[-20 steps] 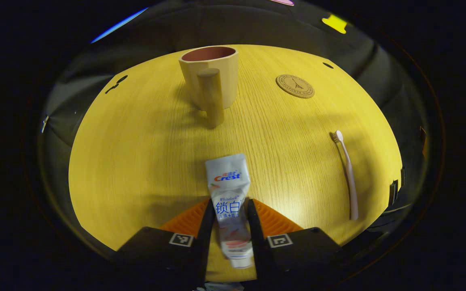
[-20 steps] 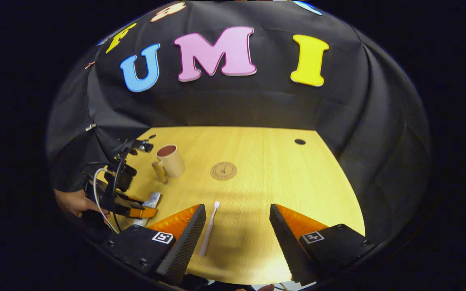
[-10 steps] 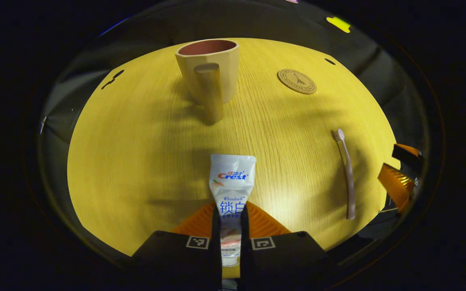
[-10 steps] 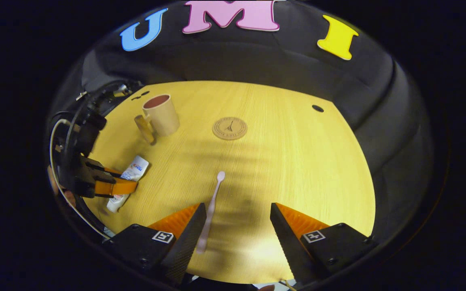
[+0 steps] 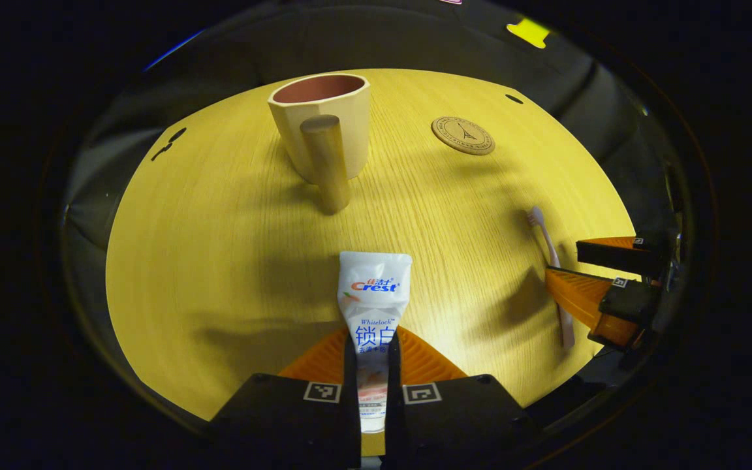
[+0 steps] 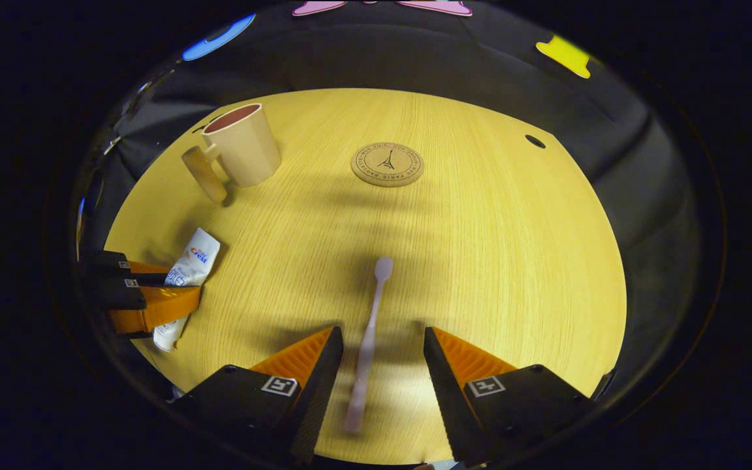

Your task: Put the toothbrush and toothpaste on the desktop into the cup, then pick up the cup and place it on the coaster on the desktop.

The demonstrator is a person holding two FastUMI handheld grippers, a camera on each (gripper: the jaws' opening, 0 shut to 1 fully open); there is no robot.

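Both grippers at their targets on the wooden desktop [image 6: 493,261]

Cup [image 5: 320,127] and coaster [image 6: 387,164] sit at the back. Left gripper [image 5: 371,365] is pinching the toothpaste tube [image 5: 373,307]. Right gripper [image 6: 376,365] is spread wide, with the toothbrush [image 6: 369,339] lying between its fingers, not gripped.

— How many of each on the desktop [image 6: 493,261]?
— One cup [image 6: 242,145], near the far left edge. One coaster [image 6: 387,164], toward the far edge, right of the cup. One toothbrush [image 6: 368,339], lying near the near edge. One toothpaste tube [image 5: 374,307], by the near left edge.
— Any holes in the top?
— One small round hole [image 6: 535,141], toward the far right corner.
— And grippers?
— Two: the left gripper [image 5: 373,385] and the right gripper [image 6: 381,365], two fingers each.
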